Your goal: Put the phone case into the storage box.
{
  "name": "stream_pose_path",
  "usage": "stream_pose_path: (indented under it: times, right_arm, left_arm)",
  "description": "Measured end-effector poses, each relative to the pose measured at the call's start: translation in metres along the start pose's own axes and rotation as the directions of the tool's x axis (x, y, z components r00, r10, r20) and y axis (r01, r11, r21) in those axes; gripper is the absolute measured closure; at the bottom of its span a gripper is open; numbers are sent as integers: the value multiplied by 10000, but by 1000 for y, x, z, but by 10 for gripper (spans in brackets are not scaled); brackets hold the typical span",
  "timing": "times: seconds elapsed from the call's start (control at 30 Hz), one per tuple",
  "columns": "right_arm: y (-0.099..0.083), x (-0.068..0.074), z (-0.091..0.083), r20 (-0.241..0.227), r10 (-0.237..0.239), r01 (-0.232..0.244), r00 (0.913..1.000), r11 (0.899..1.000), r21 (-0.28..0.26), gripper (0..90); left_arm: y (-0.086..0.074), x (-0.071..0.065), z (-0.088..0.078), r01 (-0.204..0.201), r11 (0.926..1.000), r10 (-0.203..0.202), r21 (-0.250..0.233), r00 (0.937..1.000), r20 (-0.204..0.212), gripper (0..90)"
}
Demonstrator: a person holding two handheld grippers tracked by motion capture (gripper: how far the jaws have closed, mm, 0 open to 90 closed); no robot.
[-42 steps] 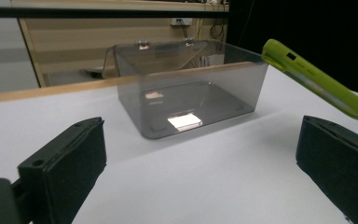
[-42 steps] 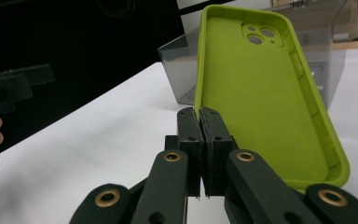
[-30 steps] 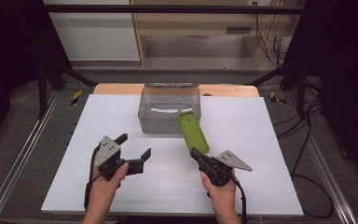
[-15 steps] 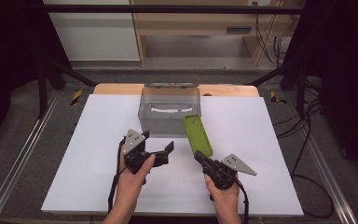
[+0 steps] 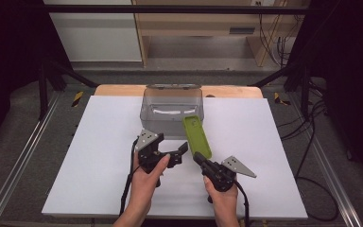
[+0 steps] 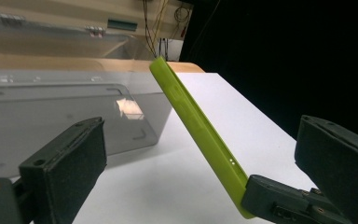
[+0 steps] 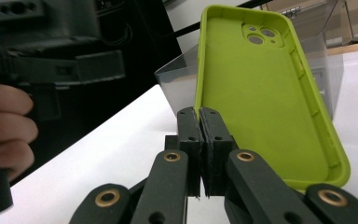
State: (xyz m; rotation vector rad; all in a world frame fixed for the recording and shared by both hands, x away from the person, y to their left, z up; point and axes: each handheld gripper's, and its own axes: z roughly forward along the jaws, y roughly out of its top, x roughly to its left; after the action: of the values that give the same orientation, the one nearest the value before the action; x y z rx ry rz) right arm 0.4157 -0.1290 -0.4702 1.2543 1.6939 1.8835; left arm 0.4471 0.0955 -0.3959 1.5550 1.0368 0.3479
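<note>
My hands come in from the near edge of the white table (image 5: 99, 179), palms wrapped round both handles. R gripper (image 5: 199, 158) sits low, angled fwd and a bit left, jaws squeezed together on the near-left edge of the green phone case (image 5: 196, 136). In the right gripper view the two pads meet w/ the case's rim pinched between them. L gripper (image 5: 168, 149) is just beside it on the left, tilted toward the case, jaws wide apart w/ nothing between the pads; in the left gripper view the case edge runs up btwn them, not touching either.

Case: lime green, soft-looking, hollow side up, camera cutout at far end. It's lifted at a slant, far end leaning against the clear plastic box (image 5: 170, 111) mid-table.
</note>
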Motion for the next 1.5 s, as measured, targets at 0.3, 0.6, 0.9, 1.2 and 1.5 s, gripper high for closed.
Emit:
stream_pose_path:
  times: [0.3,0.6,0.9,1.2,1.5]
  right_arm:
    - [4,-2,-2,-69,92,-93,9999,9998,-203,881]
    - [1,4,1,-272,33,-38,9996,9998,-207,881]
    - [-1,7,2,-477,43,-49,9989,9999,-134,881]
    - [-3,10,4,-589,58,-66,9982,9999,-137,881]
    - [-2,12,4,-795,404,-421,9960,9989,-196,881]
  left_arm:
    - [-2,-1,19,818,9966,-817,-44,9965,151,94]
    - [-8,-1,28,1439,9896,-1439,-47,9896,78,291]
    - [-5,3,30,1379,9901,-1378,-276,9904,69,397]
    - [-12,1,29,1303,9913,-1302,-197,9915,17,490]
    - [-15,5,29,1826,9822,-1816,-437,9830,257,598]
